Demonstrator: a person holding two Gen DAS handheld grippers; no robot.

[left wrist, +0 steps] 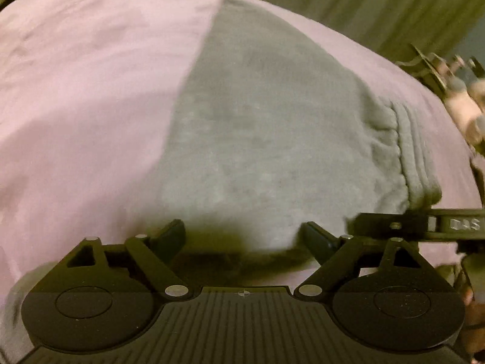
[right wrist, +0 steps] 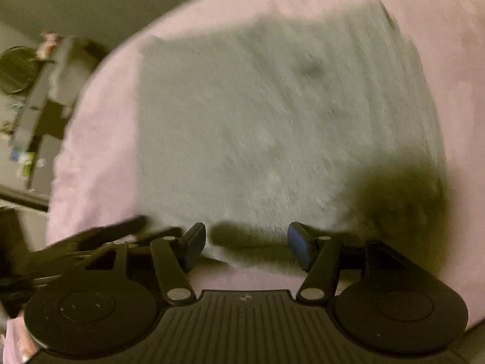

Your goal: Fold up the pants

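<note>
Right now the gray pants point(left wrist: 260, 121) lie flat on a pink sheet point(left wrist: 85, 91), in front of both grippers. They look folded into a wide block, and the pink sheet shows all around them. In the left wrist view, the stretchy waist band point(left wrist: 415, 151) is off to the right of the left gripper point(left wrist: 244, 236). Its two fingers stand far apart, just over the near edge of the pants, and nothing is pinched between them. A black part of the other tool point(left wrist: 424, 224) pokes in from the right, close to that same edge.

In the right wrist view, the right gripper point(right wrist: 247, 244) also hangs over the near edge of the pants point(right wrist: 272, 121). Its fingers are apart too, with the edge between them, not squeezed. This view is blurry. A dark shadow point(right wrist: 397, 200) sits on the pants to its right.
</note>
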